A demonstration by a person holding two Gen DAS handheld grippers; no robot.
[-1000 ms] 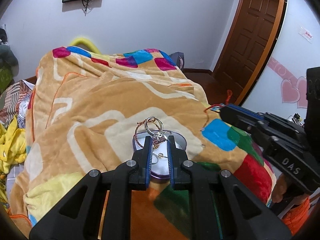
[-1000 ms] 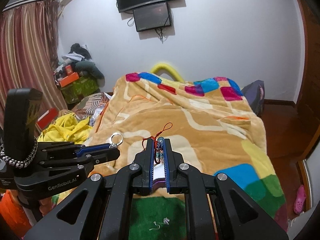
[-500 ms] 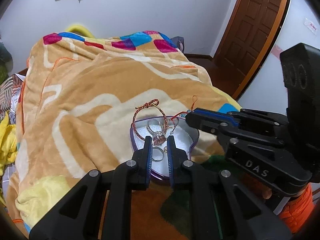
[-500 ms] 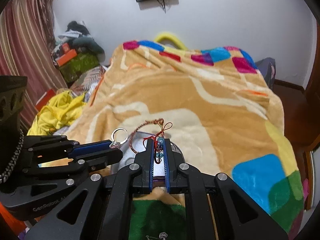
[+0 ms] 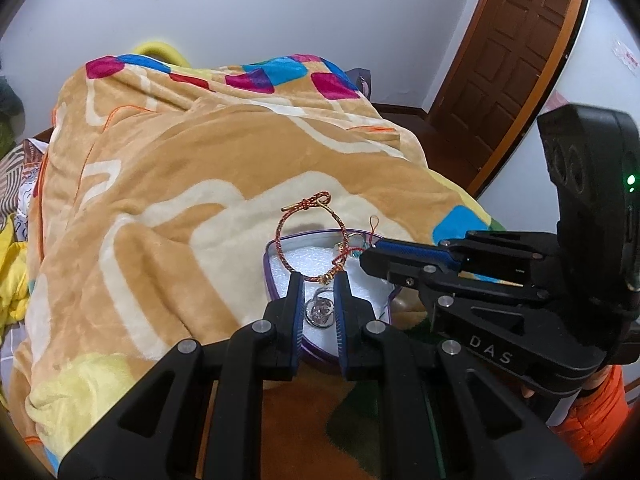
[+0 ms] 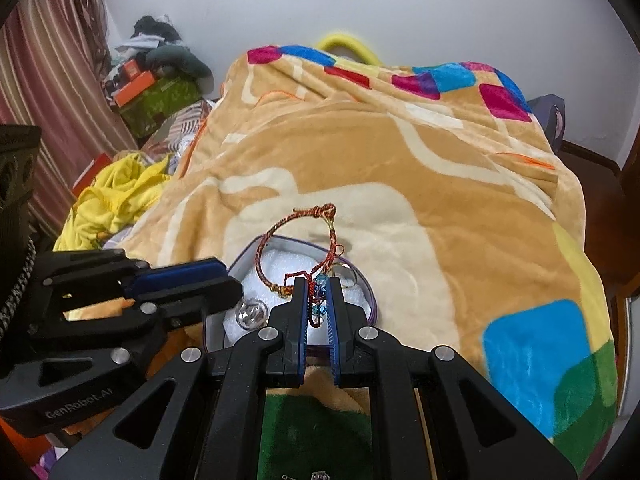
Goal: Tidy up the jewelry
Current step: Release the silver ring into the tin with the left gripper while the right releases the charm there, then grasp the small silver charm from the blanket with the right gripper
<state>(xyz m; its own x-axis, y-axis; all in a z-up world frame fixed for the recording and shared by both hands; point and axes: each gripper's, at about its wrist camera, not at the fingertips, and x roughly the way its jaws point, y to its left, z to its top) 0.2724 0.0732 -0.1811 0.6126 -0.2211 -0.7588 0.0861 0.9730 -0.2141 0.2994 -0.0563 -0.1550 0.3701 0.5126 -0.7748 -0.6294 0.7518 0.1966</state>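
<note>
One braided bracelet (image 5: pixel 310 240), one ring (image 5: pixel 320 307), one tin (image 5: pixel 276 252) on the bed. Left gripper (image 5: pixel 317 286) jaws narrow, ring between them; right gripper (image 6: pixel 319 298) pinches the bracelet's bead cord.

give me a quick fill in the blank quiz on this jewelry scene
1. The tin is lined with ____ foam.
2. The tin sits on a blanket that is mostly ____.
3. Between the fingers of the left tongs lies a silver ____.
4. The right tongs hold a beaded charm on a ____ cord.

Missing words: white; tan; ring; red
</note>
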